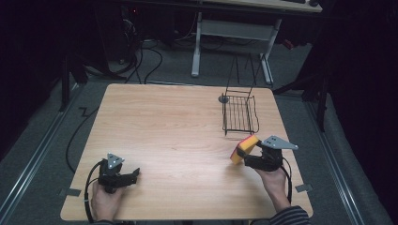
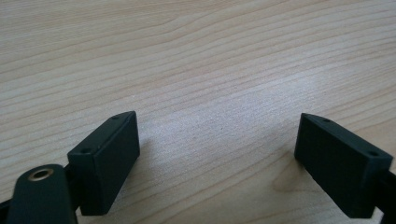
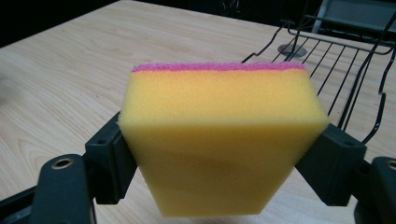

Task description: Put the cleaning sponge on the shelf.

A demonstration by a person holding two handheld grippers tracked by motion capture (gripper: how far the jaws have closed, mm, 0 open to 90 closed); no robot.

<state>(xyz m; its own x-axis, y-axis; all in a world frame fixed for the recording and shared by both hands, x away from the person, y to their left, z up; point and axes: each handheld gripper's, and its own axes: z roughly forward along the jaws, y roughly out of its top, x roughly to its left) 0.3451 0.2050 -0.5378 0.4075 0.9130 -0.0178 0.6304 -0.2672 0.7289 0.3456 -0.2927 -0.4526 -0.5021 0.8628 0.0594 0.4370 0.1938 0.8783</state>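
The right hand-held gripper is clamped on a yellow sponge with a pink scouring layer, its jaws pressing the two long sides so the foam bulges slightly between them; the sponge juts out ahead of the jaws, lifted clear of the wooden surface, pink layer facing away from the camera on that gripper. The black wire rack stands just beyond it, toward the far right of the surface, and looks the likely place for the sponge; to do this well, keep the squeeze even so the soft foam does not twist out, carry it high enough to pass the rack's front rim, and lower it flat before letting go. The left hand-held gripper hangs wide open over bare wood, holding nothing, well apart from the sponge.
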